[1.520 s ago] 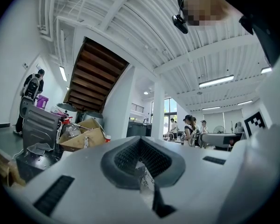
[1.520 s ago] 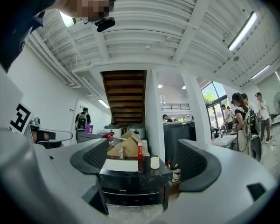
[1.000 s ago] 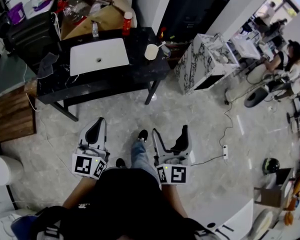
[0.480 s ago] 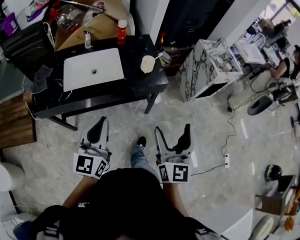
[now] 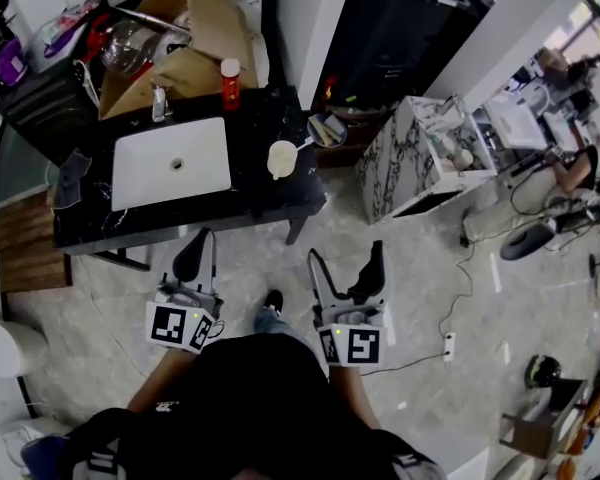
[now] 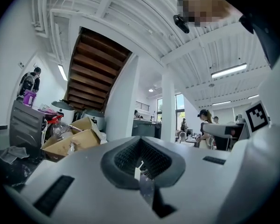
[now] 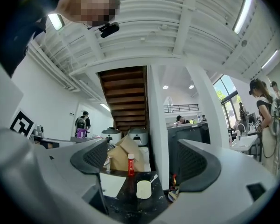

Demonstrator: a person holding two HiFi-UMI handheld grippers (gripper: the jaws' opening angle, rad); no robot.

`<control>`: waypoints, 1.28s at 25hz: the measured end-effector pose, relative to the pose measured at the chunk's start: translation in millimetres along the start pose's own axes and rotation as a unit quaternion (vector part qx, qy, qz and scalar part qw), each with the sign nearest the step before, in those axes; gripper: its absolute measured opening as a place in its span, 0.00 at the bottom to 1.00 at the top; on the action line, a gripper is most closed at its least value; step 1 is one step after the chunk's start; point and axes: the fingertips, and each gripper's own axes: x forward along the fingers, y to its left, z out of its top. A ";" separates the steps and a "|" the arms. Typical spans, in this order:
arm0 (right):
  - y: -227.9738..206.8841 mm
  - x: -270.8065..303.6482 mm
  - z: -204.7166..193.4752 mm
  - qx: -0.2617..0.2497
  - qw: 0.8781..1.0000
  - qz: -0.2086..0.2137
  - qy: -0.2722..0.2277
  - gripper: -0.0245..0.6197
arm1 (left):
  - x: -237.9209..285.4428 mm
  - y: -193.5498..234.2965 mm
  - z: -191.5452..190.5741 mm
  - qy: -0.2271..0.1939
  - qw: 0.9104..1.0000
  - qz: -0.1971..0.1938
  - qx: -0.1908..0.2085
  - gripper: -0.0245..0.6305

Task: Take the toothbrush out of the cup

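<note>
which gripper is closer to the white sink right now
Left. The left gripper hangs just in front of the sink, near its front edge; the right gripper is farther off to the sink's right, past the cup.

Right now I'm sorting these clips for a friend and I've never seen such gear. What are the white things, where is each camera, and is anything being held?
There is no robot here. A person stands holding a two-jaw gripper in each hand. The top-down picture comes from a camera on their head. The other two come from cameras riding on each gripper, looking along its jaws. The left gripper has its jaws together and the right gripper has them apart; both are empty. Ahead stands a black counter with a white sink, a red bottle and a cream cup with a toothbrush in it.
</note>
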 end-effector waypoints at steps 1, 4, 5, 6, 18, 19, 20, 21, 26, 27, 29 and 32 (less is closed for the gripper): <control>-8.4 8.2 0.3 0.001 1.000 0.002 -0.001 0.74 | 10.5 -2.8 -1.3 0.001 1.000 0.002 0.000 0.04; -29.5 30.3 -0.6 0.005 1.000 0.011 -0.001 0.74 | 36.8 -10.8 -3.2 0.003 1.000 0.007 0.001 0.04; -35.0 37.0 -1.3 0.007 1.000 0.014 0.000 0.74 | 43.8 -12.4 -3.1 0.003 1.000 0.009 0.001 0.04; -39.9 43.7 -2.0 0.009 1.000 0.017 0.001 0.74 | 50.2 -13.2 -3.0 0.003 1.000 0.012 0.000 0.04; -64.6 100.3 -9.9 0.051 0.998 0.021 -0.002 0.74 | 96.6 13.7 -12.4 0.028 0.999 0.029 0.003 0.04; -65.6 104.6 -12.2 0.058 0.998 0.018 -0.004 0.74 | 100.1 16.9 -11.3 0.027 0.999 0.026 0.005 0.04; -65.9 108.9 -16.3 0.065 0.998 0.016 -0.002 0.74 | 103.0 20.2 -9.8 0.026 0.999 0.024 0.006 0.04; -65.4 113.1 -21.7 0.071 0.997 0.014 0.002 0.74 | 105.3 23.3 -8.0 0.025 0.999 0.022 0.008 0.04; -57.2 137.4 -55.8 0.083 0.996 0.016 0.032 0.74 | 112.2 36.9 -3.4 0.025 0.999 0.017 0.012 0.04; -55.0 141.9 -63.8 0.087 0.995 0.019 0.040 0.74 | 111.7 39.7 -5.0 0.027 0.999 0.019 0.011 0.04; -52.8 150.6 -79.3 0.098 0.993 0.024 0.055 0.74 | 110.6 43.6 -8.6 0.033 0.999 0.021 0.009 0.04; -52.7 163.7 -101.6 0.121 0.989 0.027 0.076 0.74 | 109.5 49.4 -9.6 0.036 0.999 0.027 0.009 0.04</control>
